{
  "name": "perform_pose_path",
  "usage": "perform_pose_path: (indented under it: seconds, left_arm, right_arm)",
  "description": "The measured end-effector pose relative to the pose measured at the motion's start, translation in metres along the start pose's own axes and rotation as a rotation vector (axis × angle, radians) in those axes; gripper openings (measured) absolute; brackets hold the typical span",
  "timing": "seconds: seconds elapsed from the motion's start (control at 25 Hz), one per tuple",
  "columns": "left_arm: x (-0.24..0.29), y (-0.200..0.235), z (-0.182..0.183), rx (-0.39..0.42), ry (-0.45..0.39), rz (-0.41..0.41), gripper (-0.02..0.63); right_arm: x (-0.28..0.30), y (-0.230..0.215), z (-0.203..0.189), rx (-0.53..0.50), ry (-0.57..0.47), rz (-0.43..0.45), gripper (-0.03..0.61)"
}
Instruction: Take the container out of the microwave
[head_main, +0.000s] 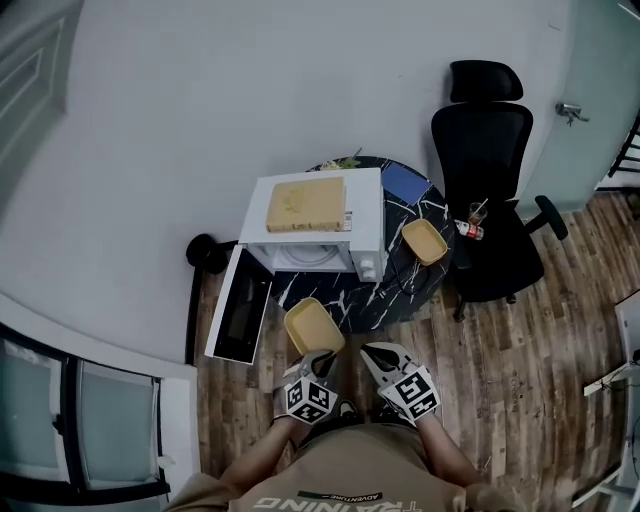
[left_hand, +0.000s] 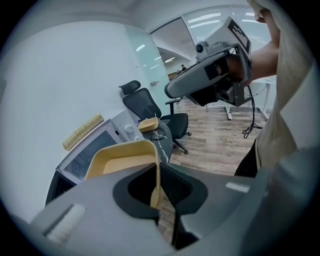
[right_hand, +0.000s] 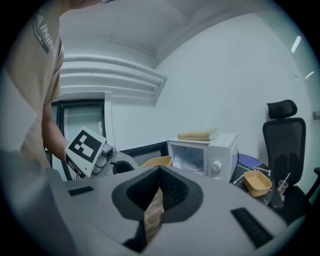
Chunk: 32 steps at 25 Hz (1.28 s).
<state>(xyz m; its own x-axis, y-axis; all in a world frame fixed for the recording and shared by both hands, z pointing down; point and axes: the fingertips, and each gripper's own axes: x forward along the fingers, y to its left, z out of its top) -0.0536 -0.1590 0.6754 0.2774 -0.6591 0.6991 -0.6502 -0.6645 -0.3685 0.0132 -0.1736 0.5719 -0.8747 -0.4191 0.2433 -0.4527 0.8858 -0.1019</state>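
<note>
Container: a shallow yellow tub (head_main: 314, 326) with an open top, out of the microwave (head_main: 330, 230) and held in the air just in front of its open cavity, beside the swung-out door (head_main: 238, 318)

Cavity: looks bare apart from the turntable, so the task's main step seems done, with only the set-down left

Handling: the tub looks like thin moulded plastic, so probably light and fairly stiff, though the wall may flex under a hard squeeze; no contents show inside, so spilling seems unlikely

Where to hold: the upright side wall just under the rim is the natural place, since a flat-bottomed tub offers nothing else thin enough to pinch; gripped at one edge, it may sag or pivot if swung quickly

Left tool (head_main: 318, 362): closed down to a narrow slit on the tub's near wall, one jaw inside the tub and one outside, with the tub's body reaching towards the microwave

Right tool (head_main: 385, 355): jaws pressed almost together with nothing between them, only wooden floor showing through the slit; it hangs beside the left tool, on the side away from the microwave door, touching nothing

Counter (head_main: 400, 290): a round dark marbled top carrying the microwave; a second yellow tub (head_main: 425, 241) sits on it to the control-panel side of the microwave

On top of the microwave: a flat tan board (head_main: 305, 203)
</note>
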Motion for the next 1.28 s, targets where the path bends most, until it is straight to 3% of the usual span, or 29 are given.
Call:
perform_pose_path:
  seconds: [0.2,0.68,1.28]
  left_arm:
    - [-0.01,0.017,0.002,0.021,-0.023,0.013,0.029]
    - [-0.017,0.035,-0.003,-0.009,-0.072,-0.003,0.029]
    - [-0.019,0.036,-0.003,0.019,-0.067,0.017,0.029]
  right_arm:
    - [0.005,0.006,0.022,-0.018,-0.017,-0.035,0.008]
    - [0.012,0.009,0.025,-0.053,0.009,-0.09,0.008]
    - [0.013,0.011,0.026,-0.072,0.015,-0.061,0.008]
